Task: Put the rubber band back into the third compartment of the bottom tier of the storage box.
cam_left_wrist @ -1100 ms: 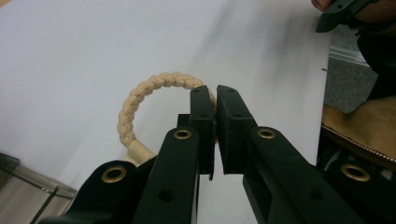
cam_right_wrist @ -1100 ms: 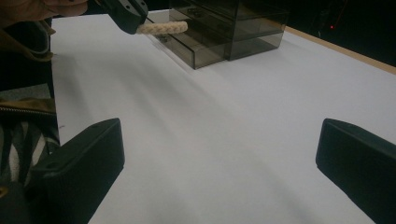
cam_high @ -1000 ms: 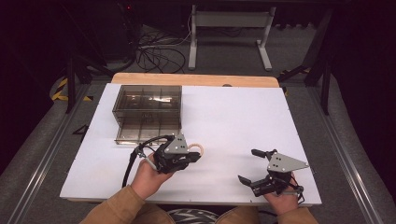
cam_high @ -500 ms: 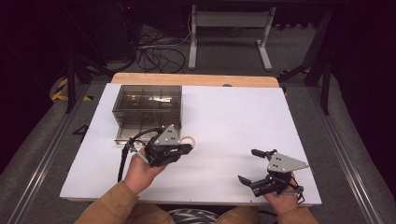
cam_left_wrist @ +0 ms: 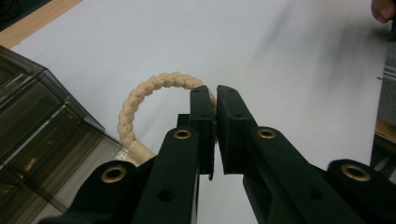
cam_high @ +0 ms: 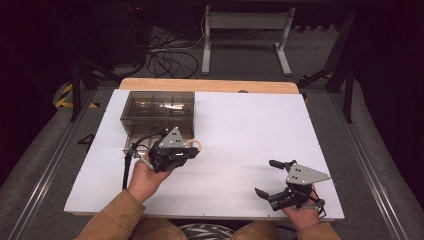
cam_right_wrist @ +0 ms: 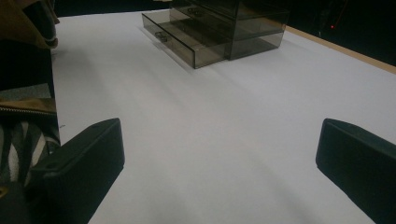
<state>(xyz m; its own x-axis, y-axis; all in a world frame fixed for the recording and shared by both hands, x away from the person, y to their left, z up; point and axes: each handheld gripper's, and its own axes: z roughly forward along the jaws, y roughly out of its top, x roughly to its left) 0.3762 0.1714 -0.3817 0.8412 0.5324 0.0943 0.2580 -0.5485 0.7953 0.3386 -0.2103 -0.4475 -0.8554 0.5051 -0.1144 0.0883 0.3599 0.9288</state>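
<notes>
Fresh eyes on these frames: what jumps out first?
The left tool, shut on a cream rope ring, sits just in front of the smoky clear drawer box, whose bottom drawer is pulled out. Across the white table, the right tool rests near the front edge, jaws wide open, holding nothing.

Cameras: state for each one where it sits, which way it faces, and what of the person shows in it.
High view: above the person's side, facing forward and down on the white table; both forearms, left gripper, right gripper.
Left gripper view: rides that gripper, along its jaws shut on a rope ring.
Right gripper view: low over the table, between wide-open jaws, a sleeve at left.
Shared: the smoky drawer box.
</notes>
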